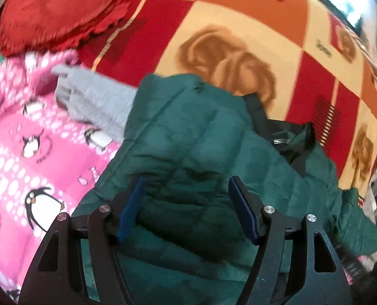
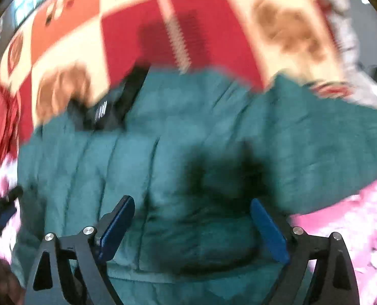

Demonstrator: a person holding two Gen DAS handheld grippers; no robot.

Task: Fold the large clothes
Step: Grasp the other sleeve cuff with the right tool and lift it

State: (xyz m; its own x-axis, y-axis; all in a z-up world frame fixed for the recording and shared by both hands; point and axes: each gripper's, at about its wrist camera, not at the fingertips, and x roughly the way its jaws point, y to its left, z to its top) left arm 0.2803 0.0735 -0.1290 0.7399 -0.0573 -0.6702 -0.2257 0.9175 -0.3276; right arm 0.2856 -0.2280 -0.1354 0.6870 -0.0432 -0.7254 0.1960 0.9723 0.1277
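Note:
A dark green quilted jacket (image 1: 188,137) lies spread on the bed, its black-lined collar (image 1: 287,137) toward the far right. My left gripper (image 1: 185,185) is open, its blue pads just above the jacket's near part, holding nothing. In the blurred right wrist view the same jacket (image 2: 178,147) fills the middle, collar (image 2: 112,106) at the upper left. My right gripper (image 2: 192,203) is open wide over the jacket's near edge, empty. The other gripper's tip (image 2: 3,203) shows at the left edge.
The bed carries a red, orange and cream checked blanket (image 1: 239,25) with bear prints. A pink penguin-print blanket (image 1: 23,137) lies left, a grey garment (image 1: 94,96) on it. A red frilled cushion (image 1: 59,10) sits at the far left. Pink fabric (image 2: 340,218) lies right.

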